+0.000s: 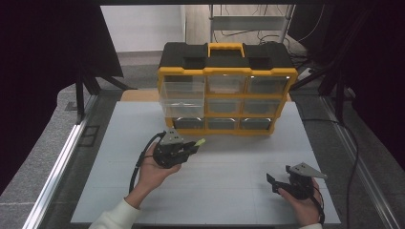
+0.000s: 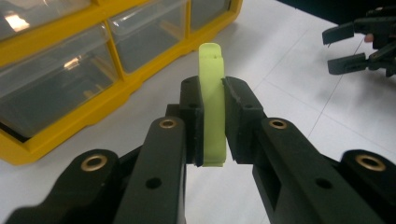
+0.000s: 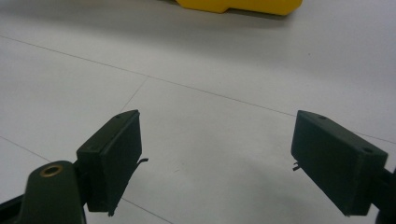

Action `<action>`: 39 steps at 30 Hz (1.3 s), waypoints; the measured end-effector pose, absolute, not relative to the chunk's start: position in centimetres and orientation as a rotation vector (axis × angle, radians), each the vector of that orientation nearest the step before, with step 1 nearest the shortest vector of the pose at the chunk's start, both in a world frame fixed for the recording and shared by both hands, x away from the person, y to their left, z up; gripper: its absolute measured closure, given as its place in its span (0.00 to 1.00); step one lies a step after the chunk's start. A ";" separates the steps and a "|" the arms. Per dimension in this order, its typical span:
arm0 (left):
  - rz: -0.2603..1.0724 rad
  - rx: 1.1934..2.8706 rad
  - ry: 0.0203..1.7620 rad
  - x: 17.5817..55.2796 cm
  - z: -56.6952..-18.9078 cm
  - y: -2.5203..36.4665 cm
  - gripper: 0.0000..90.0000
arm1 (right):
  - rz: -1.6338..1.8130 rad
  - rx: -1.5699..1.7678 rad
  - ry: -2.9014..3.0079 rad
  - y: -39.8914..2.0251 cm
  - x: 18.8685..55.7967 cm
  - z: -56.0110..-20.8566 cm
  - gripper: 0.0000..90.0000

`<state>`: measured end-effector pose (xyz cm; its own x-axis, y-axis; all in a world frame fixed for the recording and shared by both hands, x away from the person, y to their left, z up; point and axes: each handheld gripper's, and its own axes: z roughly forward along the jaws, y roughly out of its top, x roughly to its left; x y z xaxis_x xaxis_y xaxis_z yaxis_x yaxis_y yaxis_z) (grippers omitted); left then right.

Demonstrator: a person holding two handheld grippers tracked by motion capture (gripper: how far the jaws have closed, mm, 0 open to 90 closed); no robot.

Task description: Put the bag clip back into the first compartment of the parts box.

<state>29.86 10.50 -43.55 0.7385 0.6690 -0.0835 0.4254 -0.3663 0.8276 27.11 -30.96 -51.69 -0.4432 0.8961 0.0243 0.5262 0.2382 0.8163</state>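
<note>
A yellow and black drawer organiser [image 1: 224, 90] stands at the back of the white table [image 1: 229, 157], with its top-left clear drawer [image 1: 182, 98] pulled out. My left gripper [image 1: 193, 145] hovers in front of it, shut on a flat lime-green piece [image 2: 212, 102] that sticks up between the jaws and also shows as a lime-green piece [image 1: 199, 142] in the high view. My right gripper [image 1: 273, 183] rests low at the table's front right, open with nothing between its jaws [image 3: 215, 163].
The organiser's yellow base [image 3: 238, 5] lies ahead of the right gripper, across bare white table. Metal rails [image 1: 62, 157] run along both sides of the table. Cables and a metal rack [image 1: 248, 21] sit behind the organiser. The right gripper [image 2: 359, 44] shows at the top right of the left gripper view.
</note>
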 end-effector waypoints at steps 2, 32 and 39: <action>0.334 2.007 0.830 29.9 -43.4 10.6 0.87 | 1.088 1.299 2.063 -31.0 27.1 -51.7 0.18; 0.351 1.955 0.829 29.6 -42.5 11.4 0.87 | 1.087 1.299 2.060 -31.0 27.1 -51.7 0.18; 0.353 1.947 0.825 29.5 -42.4 11.4 0.87 | 1.087 1.302 2.057 -31.1 27.1 -51.7 0.18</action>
